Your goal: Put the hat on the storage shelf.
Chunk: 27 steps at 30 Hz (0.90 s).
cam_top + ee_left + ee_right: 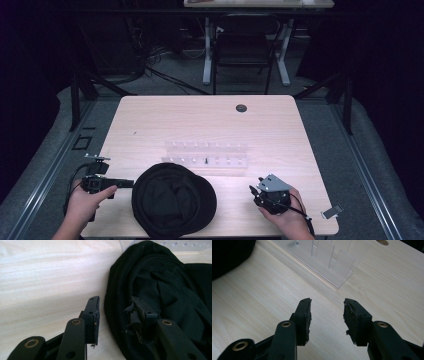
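now left hand-held gripper (115,312) jaws apart astride black cap (160,290) rim; right hand-held gripper (326,315) apart, empty.

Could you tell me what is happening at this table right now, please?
A person works a gripper in each hand at a wooden table. The left gripper is open, its jaws set either side of the rim of a black cap lying near the front edge. The right gripper is open over bare wood, near a clear plastic rack that stands behind the cap.
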Motion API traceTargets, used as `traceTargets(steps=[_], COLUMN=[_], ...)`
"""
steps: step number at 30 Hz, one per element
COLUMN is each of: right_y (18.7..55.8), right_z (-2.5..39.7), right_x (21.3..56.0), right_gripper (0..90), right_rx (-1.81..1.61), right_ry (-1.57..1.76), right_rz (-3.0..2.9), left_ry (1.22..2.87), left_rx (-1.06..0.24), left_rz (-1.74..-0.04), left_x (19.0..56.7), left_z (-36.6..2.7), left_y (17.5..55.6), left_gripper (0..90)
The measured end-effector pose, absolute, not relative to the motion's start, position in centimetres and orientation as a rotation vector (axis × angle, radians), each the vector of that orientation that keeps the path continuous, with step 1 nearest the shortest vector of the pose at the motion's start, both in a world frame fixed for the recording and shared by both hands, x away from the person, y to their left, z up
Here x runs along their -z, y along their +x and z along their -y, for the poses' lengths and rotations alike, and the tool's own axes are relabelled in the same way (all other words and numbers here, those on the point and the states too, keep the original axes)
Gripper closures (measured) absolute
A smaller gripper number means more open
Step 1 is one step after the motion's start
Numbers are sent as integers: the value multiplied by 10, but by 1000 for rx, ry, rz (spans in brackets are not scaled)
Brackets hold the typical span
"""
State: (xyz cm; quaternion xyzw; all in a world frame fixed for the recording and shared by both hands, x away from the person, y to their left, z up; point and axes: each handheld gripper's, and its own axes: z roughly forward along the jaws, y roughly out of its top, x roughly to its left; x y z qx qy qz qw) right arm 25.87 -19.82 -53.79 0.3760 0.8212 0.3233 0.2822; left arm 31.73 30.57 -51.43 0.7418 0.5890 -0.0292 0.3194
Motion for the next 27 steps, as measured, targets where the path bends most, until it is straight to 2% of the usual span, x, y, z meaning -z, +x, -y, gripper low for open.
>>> traceTargets(steps=[6, 20, 27], right_y=[259, 259, 259], right_z=[197, 195, 195], right_x=[538, 540, 540], right_gripper=[593, 579, 593], right_rx=[-878, -876, -878], right_ry=[1010, 1003, 1009], right_rz=[-2216, -2210, -2232], left_ry=[2033, 2083, 2106], left_rx=[106, 149, 210], left_rz=[-1551, -1608, -1629], left_x=[513, 519, 524], left_z=[-300, -293, -289], left_y=[322, 333, 333], left_gripper=[610, 626, 645])
